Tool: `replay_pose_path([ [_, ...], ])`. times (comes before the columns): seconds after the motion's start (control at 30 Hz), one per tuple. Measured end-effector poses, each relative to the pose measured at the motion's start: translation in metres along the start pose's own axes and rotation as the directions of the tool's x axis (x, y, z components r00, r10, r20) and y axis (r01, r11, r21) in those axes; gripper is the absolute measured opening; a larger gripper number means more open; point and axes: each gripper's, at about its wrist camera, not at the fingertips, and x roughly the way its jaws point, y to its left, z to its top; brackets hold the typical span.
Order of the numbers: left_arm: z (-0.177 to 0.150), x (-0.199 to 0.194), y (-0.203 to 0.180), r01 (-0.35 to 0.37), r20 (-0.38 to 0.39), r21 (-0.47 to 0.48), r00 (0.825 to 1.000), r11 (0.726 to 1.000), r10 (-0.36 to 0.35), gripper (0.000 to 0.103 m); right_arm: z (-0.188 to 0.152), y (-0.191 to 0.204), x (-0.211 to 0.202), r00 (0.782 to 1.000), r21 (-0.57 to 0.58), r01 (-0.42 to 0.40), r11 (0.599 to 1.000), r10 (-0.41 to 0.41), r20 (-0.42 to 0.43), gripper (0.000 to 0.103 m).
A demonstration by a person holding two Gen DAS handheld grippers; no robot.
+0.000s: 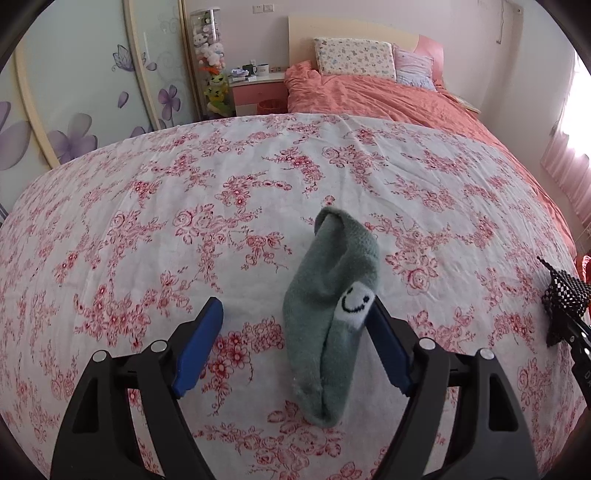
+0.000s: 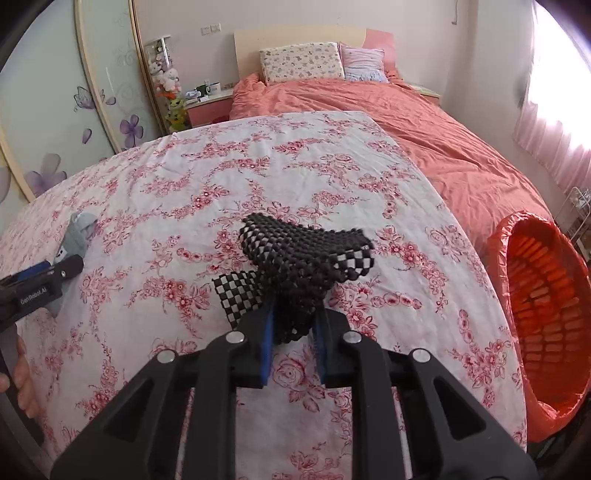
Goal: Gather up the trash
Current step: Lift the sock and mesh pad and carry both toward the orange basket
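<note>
Both wrist views face the headboard (image 1: 354, 27) (sharing the floral sheet (image 2: 303, 162)).

A home bedroom: bed (image 1: 388, 96) with pillows (image 1: 352, 57), nightstand (image 1: 255, 90), floral wardrobe doors (image 1: 85, 85).

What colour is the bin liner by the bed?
Orange-red, lining a slatted basket; the right wrist view shows it best.

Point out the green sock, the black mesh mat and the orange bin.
green sock (image 1: 328, 295): left wrist view, middle of its body, beside the smiley patch.
black mesh mat (image 2: 306, 254): right wrist view, its bunched middle.
orange bin (image 2: 498, 240): right wrist view, bag-covered near rim.
</note>
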Motion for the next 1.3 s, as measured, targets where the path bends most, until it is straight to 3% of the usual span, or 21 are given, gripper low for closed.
replay_pose_path([
  [0.33, 0.001, 0.002, 0.003, -0.012, -0.007, -0.017, 1.0, 1.0, 0.012, 0.085, -0.001, -0.003, 0.001, 1.0, 0.022, -0.019, 1.0, 0.019, -0.004, 0.025],
  [0.83, 0.0, 0.002, 0.005, -0.003, -0.006, -0.002, 1.0, 1.0, 0.003, 0.087, 0.0, -0.005, 0.002, 1.0, 0.027, 0.015, 1.0, -0.014, -0.007, 0.035],
  [0.9, -0.002, 0.0, 0.004, 0.002, -0.004, 0.002, 1.0, 1.0, -0.002, 0.084, 0.0, -0.007, 0.002, 1.0, 0.034, 0.006, 0.999, -0.006, -0.007, 0.035],
  [1.0, -0.003, -0.004, -0.002, 0.015, 0.003, 0.026, 1.0, 1.0, -0.015, 0.068, 0.0, -0.008, 0.002, 1.0, 0.036, 0.004, 0.999, -0.003, -0.007, 0.034],
  [1.07, -0.003, -0.006, -0.01, 0.036, 0.009, 0.06, 0.999, 0.998, -0.037, 0.037, 0.001, -0.007, 0.002, 1.0, 0.026, -0.02, 0.999, 0.02, -0.001, 0.026],
  [1.1, -0.002, -0.007, -0.016, 0.038, 0.01, 0.083, 0.999, 0.996, -0.039, 0.028, 0.001, -0.005, 0.0, 1.0, 0.005, -0.024, 1.0, 0.024, 0.005, 0.016],
  [1.17, 0.0, -0.009, -0.021, 0.032, 0.01, 0.098, 0.999, 0.995, -0.033, 0.014, 0.003, 0.0, -0.005, 1.0, -0.027, -0.02, 0.999, 0.02, 0.014, 0.012],
  [1.3, 0.003, -0.027, -0.02, 0.064, 0.045, 0.089, 0.997, 0.994, -0.068, 0.012, 0.006, -0.007, -0.03, 0.996, 0.004, -0.063, 0.998, 0.063, 0.065, 0.012],
])
